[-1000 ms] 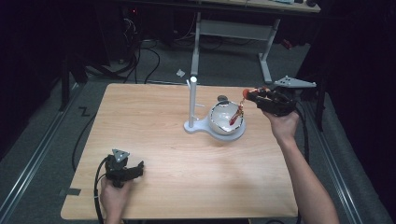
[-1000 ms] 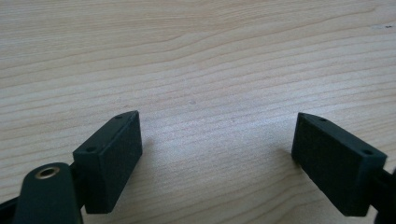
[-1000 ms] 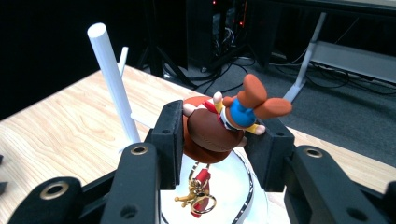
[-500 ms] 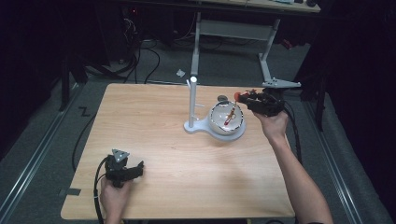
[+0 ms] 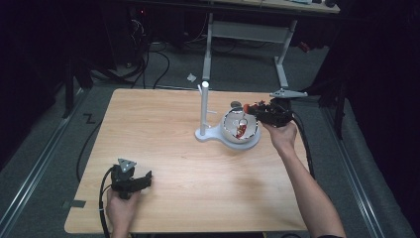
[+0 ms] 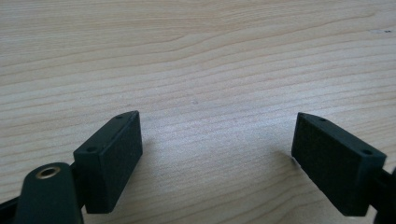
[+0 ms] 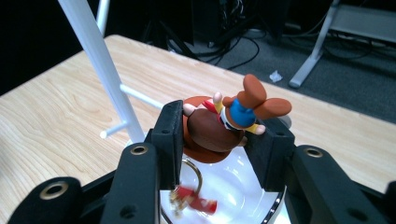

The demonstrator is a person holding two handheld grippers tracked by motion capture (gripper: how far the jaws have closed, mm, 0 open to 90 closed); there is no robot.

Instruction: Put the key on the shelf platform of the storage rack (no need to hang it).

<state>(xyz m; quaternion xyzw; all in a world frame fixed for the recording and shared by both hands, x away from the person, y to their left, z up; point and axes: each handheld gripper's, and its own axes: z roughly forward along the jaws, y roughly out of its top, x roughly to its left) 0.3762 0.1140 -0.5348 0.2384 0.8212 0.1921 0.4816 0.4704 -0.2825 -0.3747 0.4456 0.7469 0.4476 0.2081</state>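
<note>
Gripping a small brown toy figure [image 7: 219, 126] with a blue and red outfit, the right gripper [image 5: 257, 110] is being held at the far right of the wooden table [image 5: 163, 139], its jaws clamped on the figure's sides. In the right gripper view the figure is being carried just above the near rim of a white bowl [image 7: 233, 186], and a key ring [image 7: 192, 176] with a red charm [image 7: 196, 204] is dangling from it into the bowl. In the high view the bowl [image 5: 228, 133] is sitting on the base of a white stand [image 5: 203, 106], whose upright post with short side pegs is rising just left of it. A second small object is lying on the table just beyond the bowl, too small to be made out. The left gripper [image 5: 141, 181] is being rested at the near left corner of the table, well apart from the stand, with a person's hand [image 5: 120, 208] wrapped around it. In the left gripper view its two black pads [image 6: 114, 158] are being kept wide apart over bare wood, with nothing between them. A cable [image 5: 102, 198] is trailing off the near edge from the left gripper
</note>
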